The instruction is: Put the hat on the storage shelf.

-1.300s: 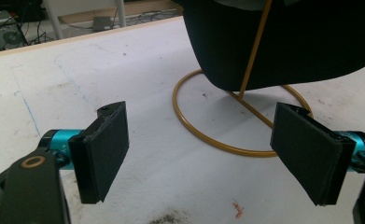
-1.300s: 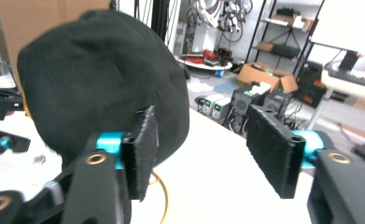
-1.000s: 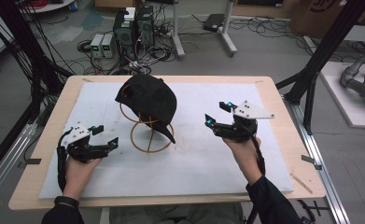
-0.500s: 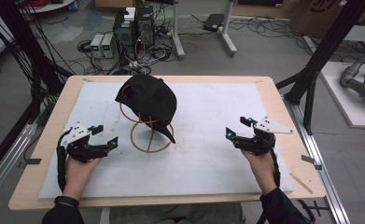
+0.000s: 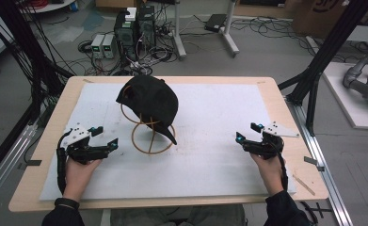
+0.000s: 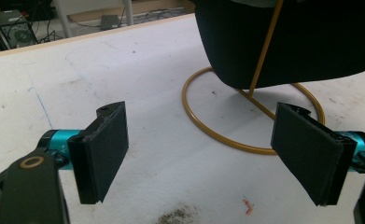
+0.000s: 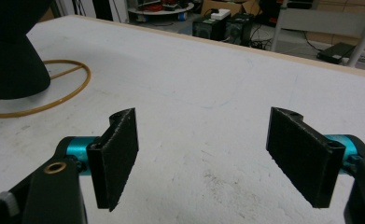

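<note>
step: cap seated, hands withdrawn | black cap point(image 5: 148, 101) hung on gold wire stand point(image 5: 152, 137), mid-bench | left tongs point(image 5: 107, 140) wide, empty | right tongs point(image 5: 247, 135) wide, empty, just opened further | next: likely none

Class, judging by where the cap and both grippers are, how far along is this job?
Done: the black cap hangs on the gold wire stand. In hand: nothing; the left gripper and right gripper rest open on the white mat, each apart from the cap. Left: seemingly nothing, unless the cap needs straightening.
</note>
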The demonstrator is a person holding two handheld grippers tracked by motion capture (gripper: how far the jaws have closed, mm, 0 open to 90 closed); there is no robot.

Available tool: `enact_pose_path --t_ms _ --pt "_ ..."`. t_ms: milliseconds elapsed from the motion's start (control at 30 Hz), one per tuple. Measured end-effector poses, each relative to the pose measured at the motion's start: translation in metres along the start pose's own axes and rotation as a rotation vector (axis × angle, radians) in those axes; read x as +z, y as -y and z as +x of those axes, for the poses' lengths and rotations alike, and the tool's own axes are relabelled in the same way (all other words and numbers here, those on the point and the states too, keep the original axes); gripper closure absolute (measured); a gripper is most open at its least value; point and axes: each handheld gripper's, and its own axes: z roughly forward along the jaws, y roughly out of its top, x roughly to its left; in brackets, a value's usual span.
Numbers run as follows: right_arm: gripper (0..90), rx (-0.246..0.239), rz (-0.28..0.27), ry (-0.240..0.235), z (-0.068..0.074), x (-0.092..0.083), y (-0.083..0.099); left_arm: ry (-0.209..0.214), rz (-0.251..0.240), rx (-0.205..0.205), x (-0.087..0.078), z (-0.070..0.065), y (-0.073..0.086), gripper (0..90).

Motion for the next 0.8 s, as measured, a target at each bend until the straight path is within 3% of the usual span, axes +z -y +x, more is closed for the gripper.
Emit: enact_pose_path --t_ms 367,800 --pt "25.0 0.012 0.020 0.027 -0.0052 -0.0007 0.0023 -0.010 0.012 0.003 0.0013 0.0005 0.0003 19.2" --pt "24.7 0.030 0.002 0.050 -0.0074 -0.0058 0.0022 -0.013 0.000 0.003 0.0007 -0.0008 -0.0011 19.2"
